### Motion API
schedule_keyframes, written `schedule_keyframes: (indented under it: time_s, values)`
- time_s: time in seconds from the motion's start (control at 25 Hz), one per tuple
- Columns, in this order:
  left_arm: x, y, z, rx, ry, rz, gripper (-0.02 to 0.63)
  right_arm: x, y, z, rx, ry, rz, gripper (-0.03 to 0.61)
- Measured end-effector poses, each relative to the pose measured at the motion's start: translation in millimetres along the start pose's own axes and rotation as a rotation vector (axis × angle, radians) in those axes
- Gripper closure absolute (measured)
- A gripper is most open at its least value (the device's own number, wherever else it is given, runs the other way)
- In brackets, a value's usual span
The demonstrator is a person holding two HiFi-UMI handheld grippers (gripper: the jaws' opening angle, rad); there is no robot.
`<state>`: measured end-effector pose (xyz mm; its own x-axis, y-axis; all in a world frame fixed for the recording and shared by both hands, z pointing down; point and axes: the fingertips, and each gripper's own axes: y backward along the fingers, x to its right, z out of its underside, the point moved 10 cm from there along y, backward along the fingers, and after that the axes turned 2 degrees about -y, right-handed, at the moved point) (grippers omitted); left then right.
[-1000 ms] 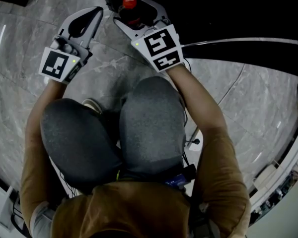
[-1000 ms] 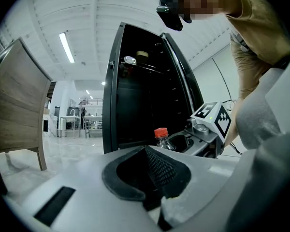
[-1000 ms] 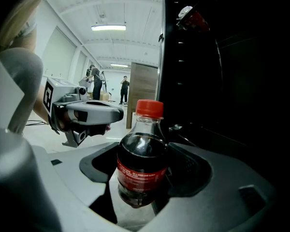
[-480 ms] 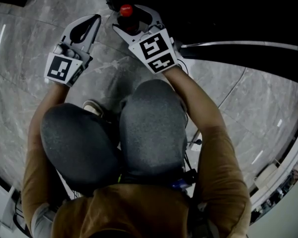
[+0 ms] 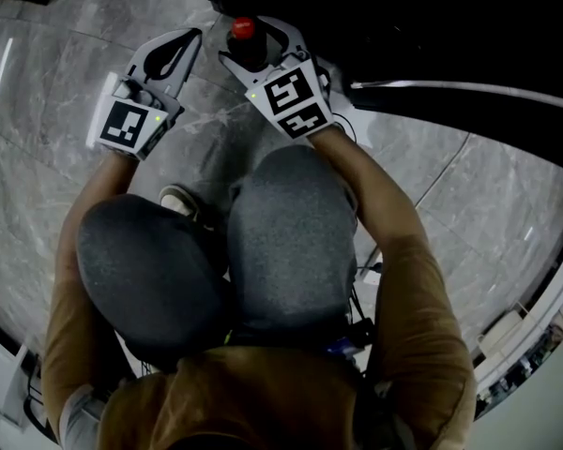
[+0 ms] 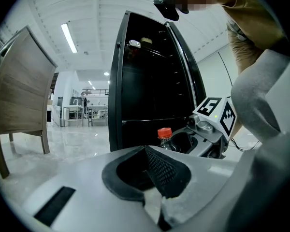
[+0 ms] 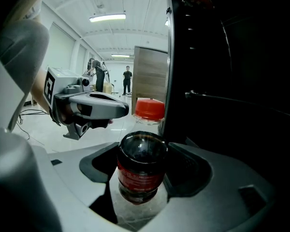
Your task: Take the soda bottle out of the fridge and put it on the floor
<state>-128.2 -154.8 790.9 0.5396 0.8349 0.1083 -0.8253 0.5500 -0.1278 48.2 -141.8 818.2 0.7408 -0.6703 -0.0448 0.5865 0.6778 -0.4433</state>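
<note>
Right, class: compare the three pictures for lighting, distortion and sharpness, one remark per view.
Head view: dim overall, the fridge nearly black, pale streaks of glare on the floor. Left gripper view: fisheye bows the fridge's straight edges; ceiling lights blow out. Right gripper view: the soda bottle looms large, fridge interior featureless black.

No legible print anywhere, soda bottle label included.

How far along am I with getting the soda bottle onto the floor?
Done: the soda bottle looks clear of the dark fridge, over the floor. In hand: the right gripper is clamped on it; the left gripper is shut and empty. Left: set it down and let go.
</note>
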Motion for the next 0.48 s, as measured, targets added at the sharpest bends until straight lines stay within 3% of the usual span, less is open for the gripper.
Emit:
schedule_keyframes:
  time_s: [0.48]
  values:
    - [-3,2,25,-0.049,0.030,-0.038,0.614,-10,-12,25,-0.061,0.004,-0.001,0.278]
